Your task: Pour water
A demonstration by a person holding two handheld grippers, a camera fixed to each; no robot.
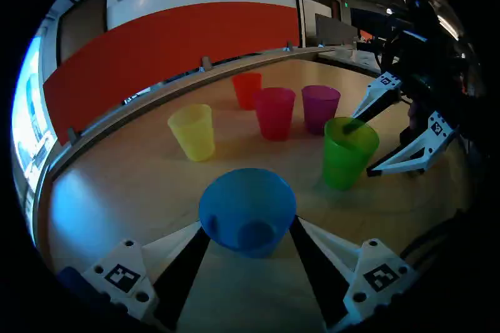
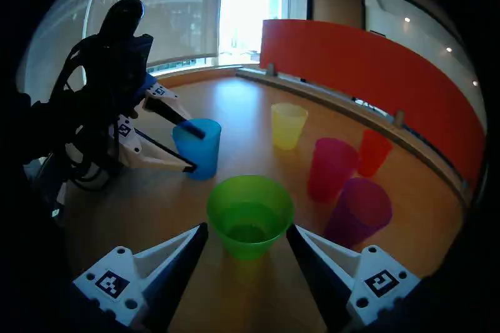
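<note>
Blue cup [image 1: 247, 208], green cup [image 2: 250, 214] upright, mouths up.

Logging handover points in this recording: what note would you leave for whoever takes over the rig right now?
Left gripper: fingers flank the blue cup; grip unclear.
Right gripper: fingers flank the green cup; grip unclear.
Both stand upright on the table; yellow cup, red cup, pink cup, purple cup beyond.
Done: both cups bracketed. To do, likely: lift one, pour into the other.

Left tool [image 1: 247, 225] low, fingers [image 1: 178, 258] wide apart, right tool [image 2: 247, 228] opposite, fingers likewise
</note>
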